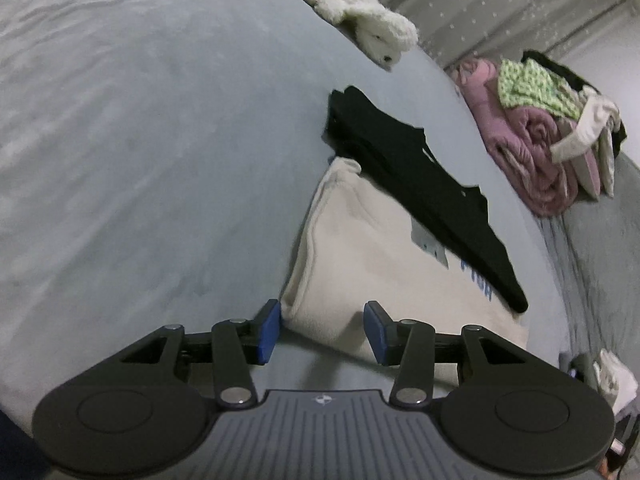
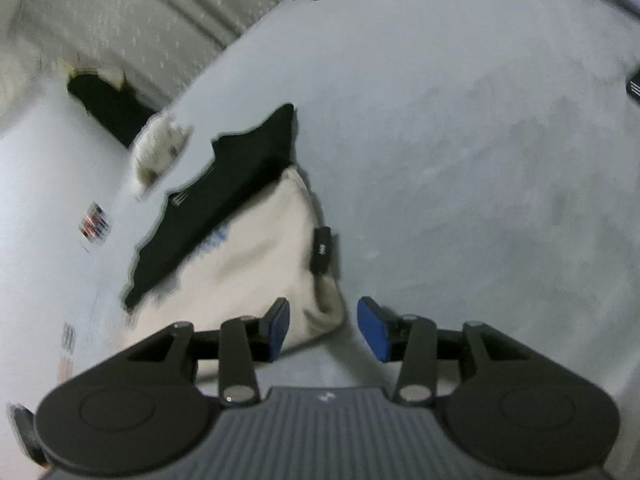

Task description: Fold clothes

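Note:
A folded cream garment (image 1: 372,264) with blue print lies on the grey bed sheet (image 1: 140,140), and a folded black garment (image 1: 416,184) lies across its far side. My left gripper (image 1: 322,330) is open, its blue pads either side of the cream garment's near corner. In the right wrist view the same cream garment (image 2: 256,264) and black garment (image 2: 224,196) appear at left centre. My right gripper (image 2: 324,326) is open at the cream garment's near right corner. A small black tab (image 2: 321,250) sticks out from the cream garment's right edge.
A white plush toy (image 1: 360,16) lies at the far edge of the bed. A heap of pink, green-patterned and pale clothes (image 1: 552,128) sits at the right. A curtain (image 1: 480,4) hangs behind. Wide bare sheet (image 2: 480,160) spreads to the right of my right gripper.

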